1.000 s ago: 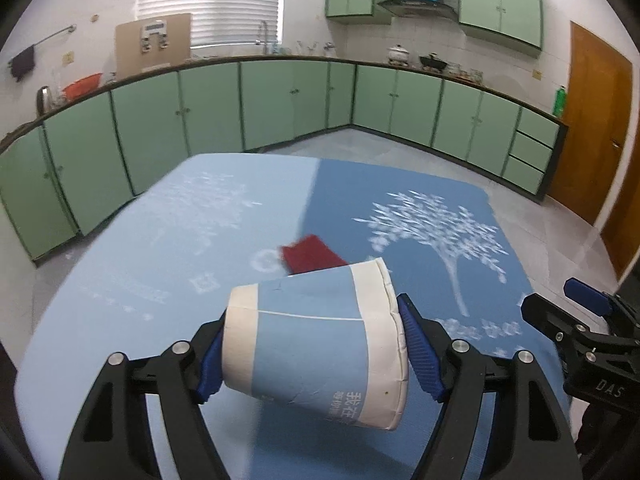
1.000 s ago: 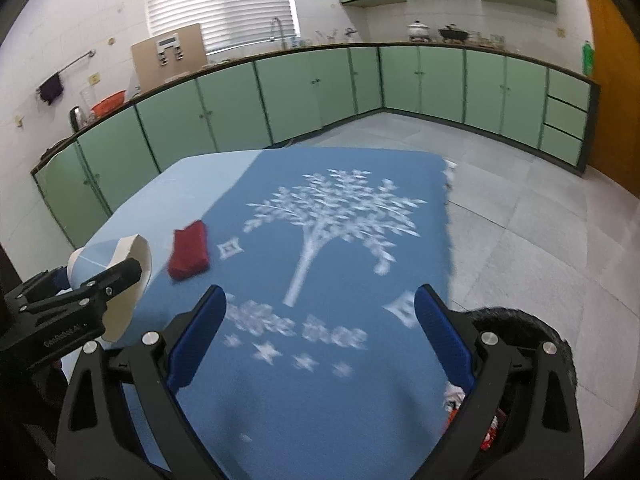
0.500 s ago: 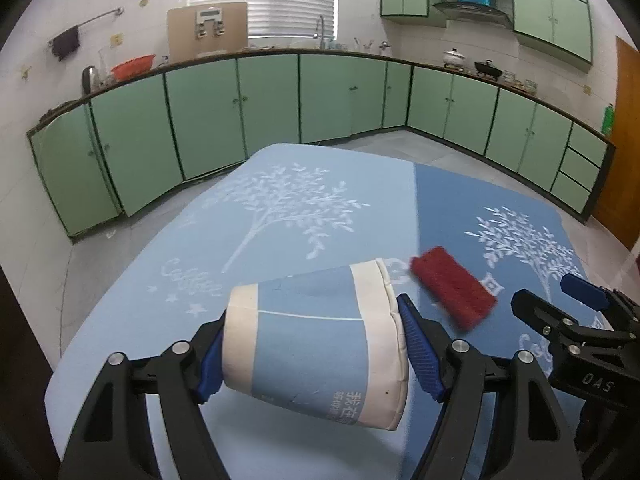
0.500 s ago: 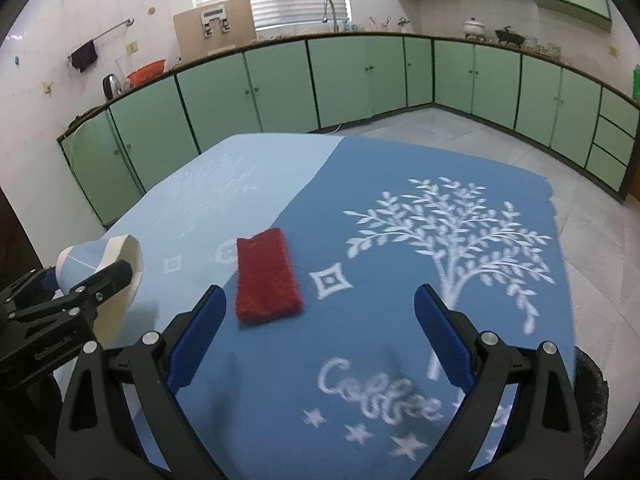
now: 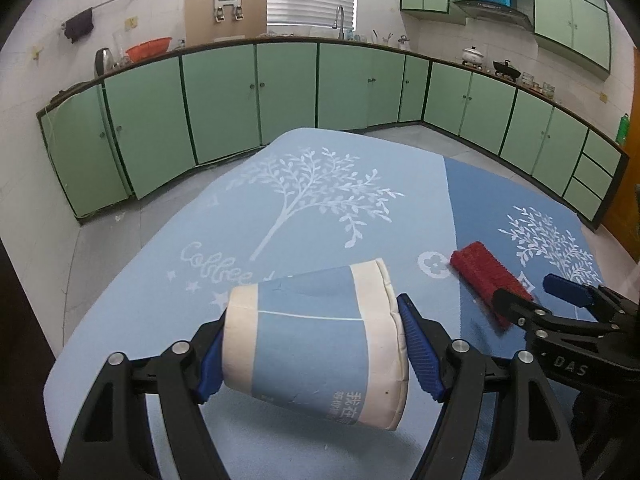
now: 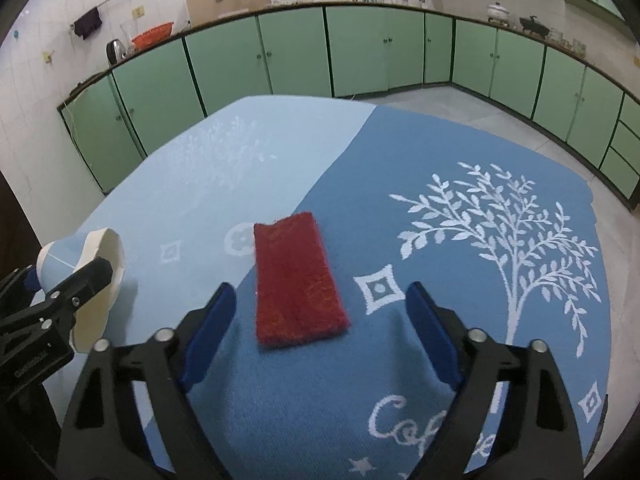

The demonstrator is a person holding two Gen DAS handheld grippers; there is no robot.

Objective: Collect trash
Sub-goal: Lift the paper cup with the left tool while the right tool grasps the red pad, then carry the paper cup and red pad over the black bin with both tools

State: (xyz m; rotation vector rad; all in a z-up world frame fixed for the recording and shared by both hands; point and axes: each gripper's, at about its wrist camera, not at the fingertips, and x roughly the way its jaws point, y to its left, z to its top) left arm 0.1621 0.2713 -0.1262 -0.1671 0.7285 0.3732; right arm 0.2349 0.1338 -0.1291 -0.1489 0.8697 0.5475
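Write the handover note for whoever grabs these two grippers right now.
Left gripper: shut on the paper cup, held sideways above the tablecloth.
Right gripper: open, nothing held; its jaws have just been closing a little, poised over the near end of the red cloth, pads not touching it.
Done: cup picked up.
Left: grasp the red cloth, then carry both to the trash. No bin is in view now.

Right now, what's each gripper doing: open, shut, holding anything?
Left gripper: shut on the paper cup, held sideways.
Right gripper: open, jaws just narrowed a little; the red cloth lies flat between them, not gripped.
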